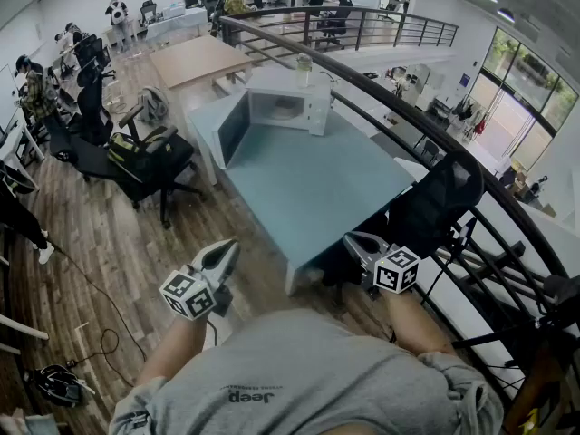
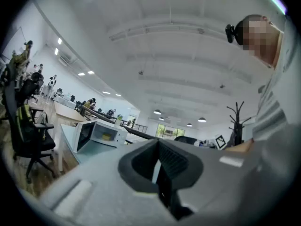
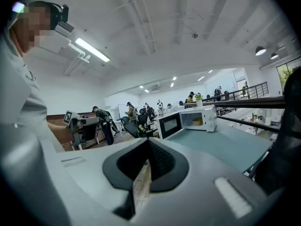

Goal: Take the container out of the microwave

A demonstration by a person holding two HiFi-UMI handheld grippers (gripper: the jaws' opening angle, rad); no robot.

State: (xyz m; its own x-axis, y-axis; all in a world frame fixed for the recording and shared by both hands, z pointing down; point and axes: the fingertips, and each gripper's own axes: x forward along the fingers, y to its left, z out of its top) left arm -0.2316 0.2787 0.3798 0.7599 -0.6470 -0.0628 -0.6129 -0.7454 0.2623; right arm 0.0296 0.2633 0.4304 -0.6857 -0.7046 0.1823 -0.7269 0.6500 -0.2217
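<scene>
1. Container (image 1: 288,109): small, low and yellowish. It sits on the floor of the microwave's cavity, framed by the open doorway. Both gripper views catch it there (image 2: 107,136) (image 3: 197,122).

2. Microwave (image 1: 313,107): white, at the far end of the table, well apart from you. Its door (image 1: 233,130) is swung wide to the head view's left, dark glass showing.

3. Bottle (image 1: 304,66): upright on the microwave's top, with pale contents.

4. Table (image 1: 308,188): blue-grey top, running from the microwave towards you, with its near corner just ahead of your grippers.

5. Left gripper (image 1: 228,246): you hold it low and near your body, over the wooden floor (image 1: 118,243), short of the table. Its jaws are pressed together, gripping only each other, and point towards the microwave.

6. Right gripper (image 1: 352,238): you hold it level with the left one, just beside the table's near corner. Its jaws are likewise closed on themselves, with only a thin slit between the pads.

7. Surroundings: a black office chair (image 1: 136,161) stands left of the table and a second black chair (image 1: 435,202) right of it. A curved dark railing (image 1: 399,116) runs behind. A wooden desk (image 1: 195,59) stands beyond the microwave. People sit and stand at desks in the background.
</scene>
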